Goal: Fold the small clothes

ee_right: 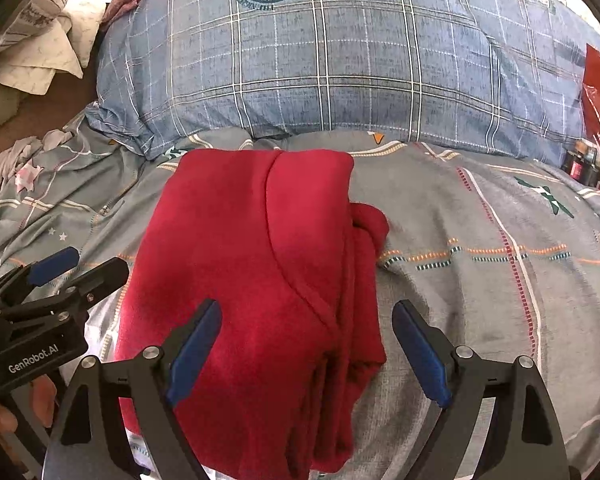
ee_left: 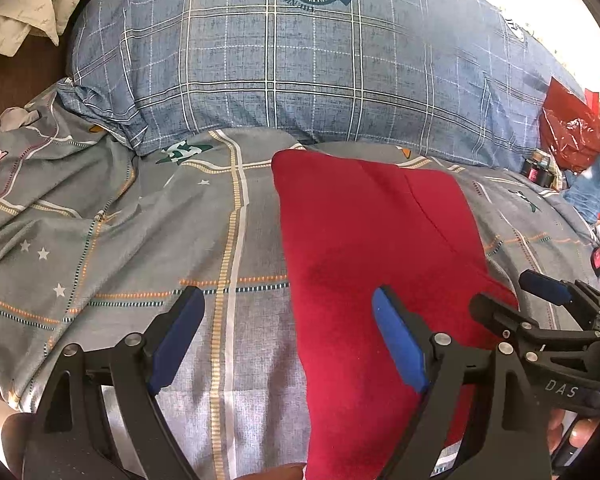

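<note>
A red fleece garment (ee_left: 364, 248) lies folded into a long stack on the grey patterned bedsheet (ee_left: 140, 240); it also shows in the right wrist view (ee_right: 252, 272). My left gripper (ee_left: 288, 300) is open and empty, hovering over the garment's near left edge. My right gripper (ee_right: 306, 312) is open and empty, over the garment's near right edge with its layered folds. The right gripper also shows at the right of the left wrist view (ee_left: 524, 292), and the left gripper at the left of the right wrist view (ee_right: 80, 264).
A large blue plaid pillow (ee_left: 300, 72) lies behind the garment. Cream cloth (ee_left: 28, 4) is heaped at the far left. A red plastic bag (ee_left: 572, 128) and small clutter sit at the right edge of the bed.
</note>
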Demonstrator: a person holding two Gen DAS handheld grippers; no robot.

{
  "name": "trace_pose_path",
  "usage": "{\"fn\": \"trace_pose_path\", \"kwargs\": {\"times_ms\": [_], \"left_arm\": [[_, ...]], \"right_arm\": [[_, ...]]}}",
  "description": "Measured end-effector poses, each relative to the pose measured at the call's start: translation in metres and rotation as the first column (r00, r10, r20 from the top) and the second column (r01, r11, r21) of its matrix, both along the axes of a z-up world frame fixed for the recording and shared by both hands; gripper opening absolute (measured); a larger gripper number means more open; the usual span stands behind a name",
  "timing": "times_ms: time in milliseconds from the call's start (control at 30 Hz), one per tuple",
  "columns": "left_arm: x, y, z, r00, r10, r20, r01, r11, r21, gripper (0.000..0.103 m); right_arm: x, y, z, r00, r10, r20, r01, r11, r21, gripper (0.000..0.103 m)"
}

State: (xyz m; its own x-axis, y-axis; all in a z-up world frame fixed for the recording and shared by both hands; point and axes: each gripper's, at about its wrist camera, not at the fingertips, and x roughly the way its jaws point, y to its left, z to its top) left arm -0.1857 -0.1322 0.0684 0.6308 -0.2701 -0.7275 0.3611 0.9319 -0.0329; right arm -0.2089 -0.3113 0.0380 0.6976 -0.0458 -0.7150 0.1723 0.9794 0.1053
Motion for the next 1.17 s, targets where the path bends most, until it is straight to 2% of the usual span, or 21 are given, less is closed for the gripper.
{"fn": "trace_pose_path", "kwargs": {"times_ms": [933,1067,1167], "left_arm": [[-0.0003,-0.002,-0.0044,1.0,-0.005,0.003,0.005,1.0,0.016,0.086],[-0.0005,0.0,-0.0039,1.0,-0.005,0.029,0.005,1.0,0.015,0.086],[0.0082,0.0057,-0.0038,1.0,-0.002,0.02,0.002,1.0,0.012,0.086]], "right_arm": [[0.0042,-0.0025,-0.0061,1.0,0.009,-0.024,-0.008,1.0,0.014,0.089],[0.0055,-0.0023,-0.0069,1.0,0.015,-0.026,-0.015,1.0,0.012,0.089],[0.0066,-0.0085,-0.0037,1.0,0.019,-0.012,-0.019,0.999,0.031,0.089]]}}
